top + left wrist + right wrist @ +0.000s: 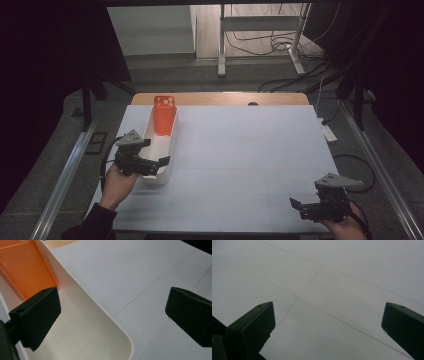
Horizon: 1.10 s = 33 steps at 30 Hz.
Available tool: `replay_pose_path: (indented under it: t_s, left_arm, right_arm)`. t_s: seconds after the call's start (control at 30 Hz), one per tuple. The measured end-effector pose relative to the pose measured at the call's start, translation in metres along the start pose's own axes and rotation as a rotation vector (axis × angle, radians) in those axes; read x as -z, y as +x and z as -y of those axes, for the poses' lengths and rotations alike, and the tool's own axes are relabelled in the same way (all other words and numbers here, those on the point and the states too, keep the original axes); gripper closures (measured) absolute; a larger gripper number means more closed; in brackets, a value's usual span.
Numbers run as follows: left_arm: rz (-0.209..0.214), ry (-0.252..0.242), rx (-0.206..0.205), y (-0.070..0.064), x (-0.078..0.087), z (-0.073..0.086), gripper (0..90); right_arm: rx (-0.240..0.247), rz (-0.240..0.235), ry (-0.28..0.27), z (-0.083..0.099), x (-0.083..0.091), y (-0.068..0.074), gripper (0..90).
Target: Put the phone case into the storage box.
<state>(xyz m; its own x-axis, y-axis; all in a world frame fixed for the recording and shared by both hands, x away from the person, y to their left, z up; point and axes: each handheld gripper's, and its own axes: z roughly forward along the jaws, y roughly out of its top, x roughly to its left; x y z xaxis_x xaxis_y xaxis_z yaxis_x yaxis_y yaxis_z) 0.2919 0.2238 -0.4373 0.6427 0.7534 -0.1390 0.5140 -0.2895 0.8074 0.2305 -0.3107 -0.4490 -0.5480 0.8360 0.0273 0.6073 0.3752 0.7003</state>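
White tray (161, 165) along the desk's (250, 150) left edge, orange phone case (164, 116) leaning at its far end, is the sole obstacle; the desk's middle, right side and near edge lie free.

White tabletop (240, 150), long white tray (160, 150) at its left, orange phone case (164, 116) leaning inside.

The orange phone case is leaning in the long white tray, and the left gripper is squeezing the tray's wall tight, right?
Not quite. The orange phone case does lean in the long white tray, but the left gripper isn't squeezing. The left gripper view shows its jaws wide open, one inside the tray, one outside over the white table, straddling the wall.
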Motion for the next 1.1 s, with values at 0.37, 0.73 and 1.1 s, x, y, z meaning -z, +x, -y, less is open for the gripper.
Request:
replay_pose_path:
  t_s: [0.37, 0.73, 1.1]
  left_arm:
    - [-0.005, -0.003, 0.002, -0.009, 0.010, 0.012, 1.3]
    - [-0.011, 0.014, 0.007, -0.018, 0.022, 0.028, 1.4]
    - [-0.037, 0.044, 0.008, -0.022, 0.029, 0.040, 1.4]
  right_arm:
    - [0.003, -0.001, 0.002, 0.000, 0.000, 0.000, 0.0]
    - [0.005, -0.002, 0.002, 0.000, 0.000, 0.000, 0.0]
    - [0.007, -0.005, 0.006, 0.000, -0.001, 0.000, 0.0]
